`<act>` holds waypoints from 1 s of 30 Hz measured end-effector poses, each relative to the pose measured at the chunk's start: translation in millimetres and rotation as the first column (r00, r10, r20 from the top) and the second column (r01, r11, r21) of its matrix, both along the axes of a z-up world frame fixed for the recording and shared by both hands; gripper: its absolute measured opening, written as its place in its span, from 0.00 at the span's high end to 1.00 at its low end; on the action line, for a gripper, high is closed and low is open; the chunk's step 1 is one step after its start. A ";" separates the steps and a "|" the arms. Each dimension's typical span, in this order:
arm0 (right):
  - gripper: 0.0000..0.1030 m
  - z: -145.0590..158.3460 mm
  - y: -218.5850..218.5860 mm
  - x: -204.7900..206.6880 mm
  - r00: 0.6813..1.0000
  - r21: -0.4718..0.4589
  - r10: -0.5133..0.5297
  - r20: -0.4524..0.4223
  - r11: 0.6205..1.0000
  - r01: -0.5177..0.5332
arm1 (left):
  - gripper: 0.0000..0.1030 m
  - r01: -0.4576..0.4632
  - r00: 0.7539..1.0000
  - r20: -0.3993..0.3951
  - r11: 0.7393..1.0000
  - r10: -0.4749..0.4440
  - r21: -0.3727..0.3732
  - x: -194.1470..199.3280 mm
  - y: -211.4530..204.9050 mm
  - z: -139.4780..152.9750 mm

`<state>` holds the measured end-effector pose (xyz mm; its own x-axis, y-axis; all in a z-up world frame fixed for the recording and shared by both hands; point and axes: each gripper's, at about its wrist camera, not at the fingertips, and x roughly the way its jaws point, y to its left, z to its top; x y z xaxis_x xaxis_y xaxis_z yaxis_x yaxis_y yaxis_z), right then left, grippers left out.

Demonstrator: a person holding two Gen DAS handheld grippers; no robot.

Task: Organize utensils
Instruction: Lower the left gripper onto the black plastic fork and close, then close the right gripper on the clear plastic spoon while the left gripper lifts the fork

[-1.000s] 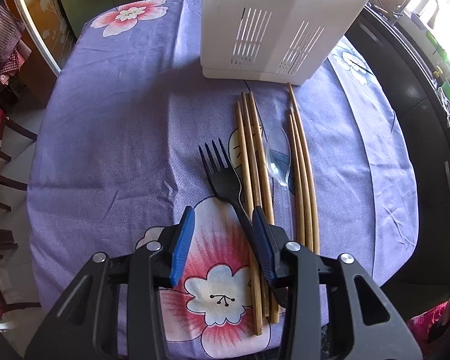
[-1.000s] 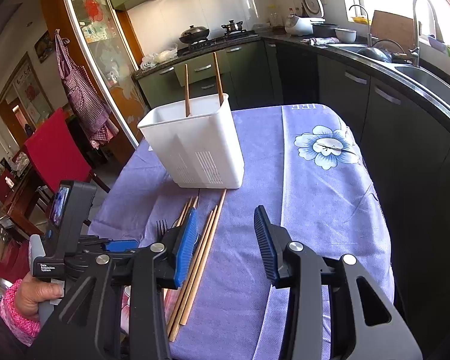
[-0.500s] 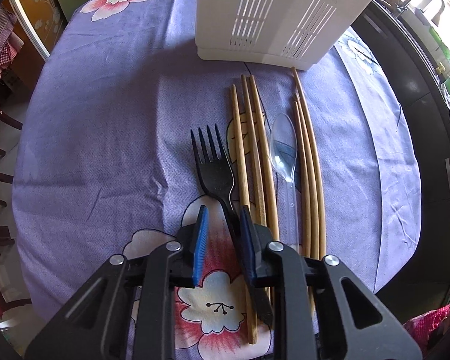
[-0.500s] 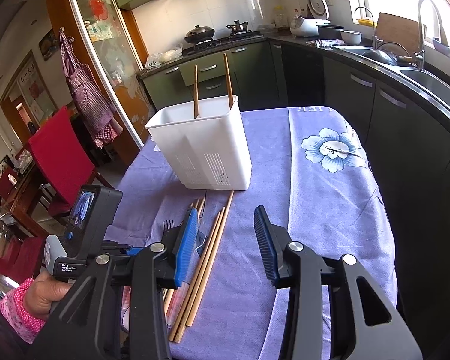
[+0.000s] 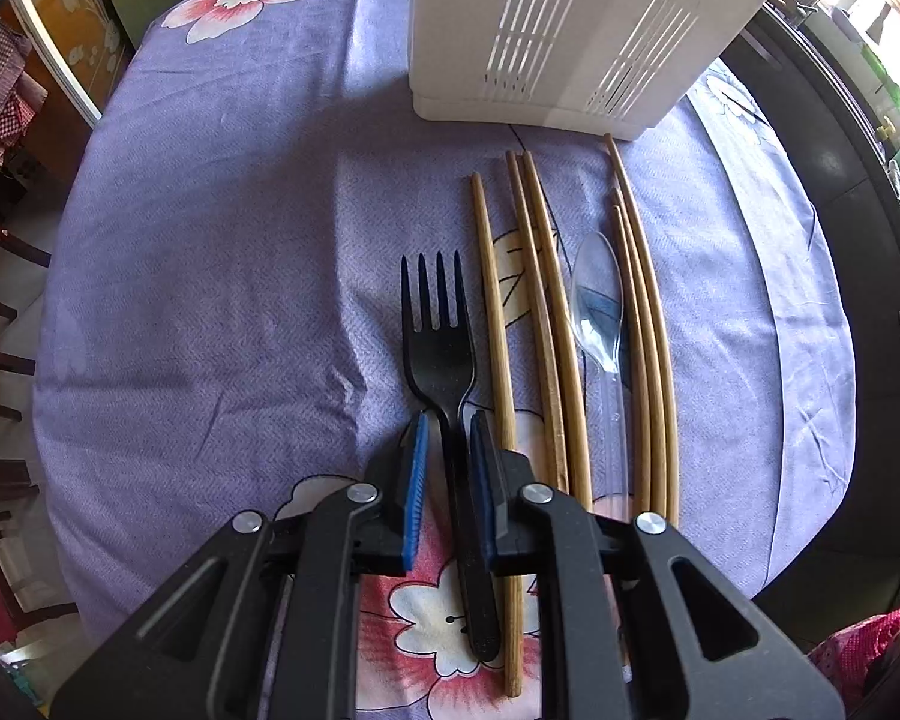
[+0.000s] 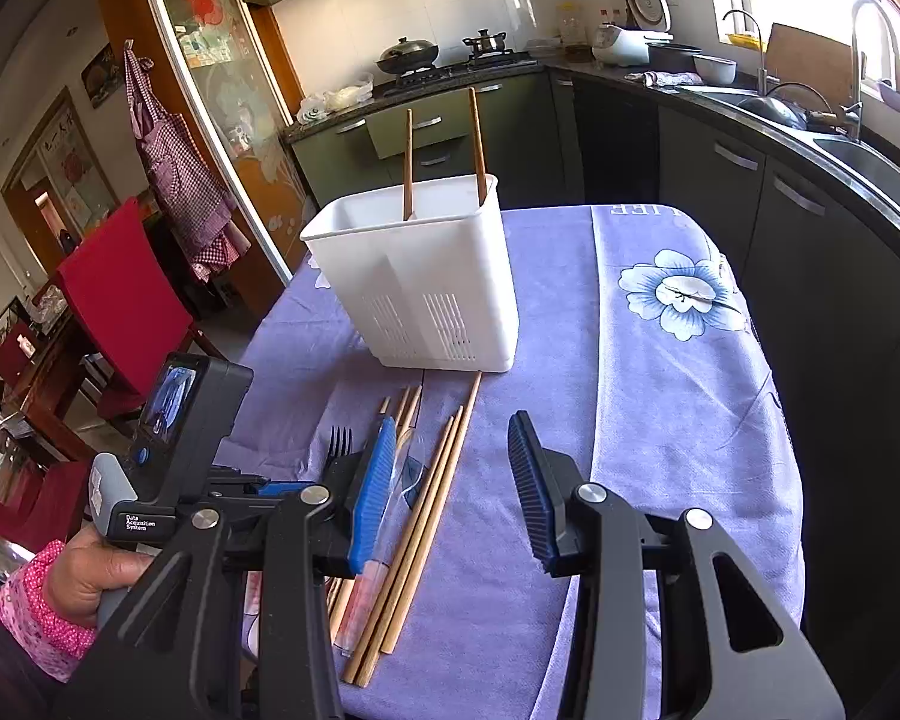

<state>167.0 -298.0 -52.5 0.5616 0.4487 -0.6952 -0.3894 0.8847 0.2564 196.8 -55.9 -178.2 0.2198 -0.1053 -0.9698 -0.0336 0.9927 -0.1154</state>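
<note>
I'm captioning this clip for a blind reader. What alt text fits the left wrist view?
The left gripper is closing around the handle of a black plastic fork lying on a purple floral tablecloth. Right of the fork lie wooden chopsticks and a clear plastic spoon; a white slotted utensil holder stands behind them.

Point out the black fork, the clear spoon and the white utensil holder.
black fork (image 5: 438, 354), left wrist view, on its head just below the tines
clear spoon (image 5: 597, 294), left wrist view, on its bowl
white utensil holder (image 6: 432, 276), right wrist view, on its front wall
</note>
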 end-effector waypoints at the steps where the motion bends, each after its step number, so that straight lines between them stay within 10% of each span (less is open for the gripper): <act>1: 0.62 0.1 0.5 0.3 1.000 0.000 0.001 0.000 1.000 -0.001 | 0.89 0.006 1.000 0.004 1.000 -0.006 0.012 0.9 -1.4 -0.2; 16: 0.62 -43.8 37.8 14.7 0.985 -0.056 0.075 -0.153 0.995 -0.084 | 0.92 -0.002 0.981 0.195 1.000 -0.001 0.016 -17.7 19.9 42.8; 30: 0.82 -116.2 97.0 36.1 0.920 -0.138 0.090 -0.381 0.979 -0.152 | 0.92 0.017 0.945 0.327 1.000 -0.013 -0.009 -44.3 34.1 75.1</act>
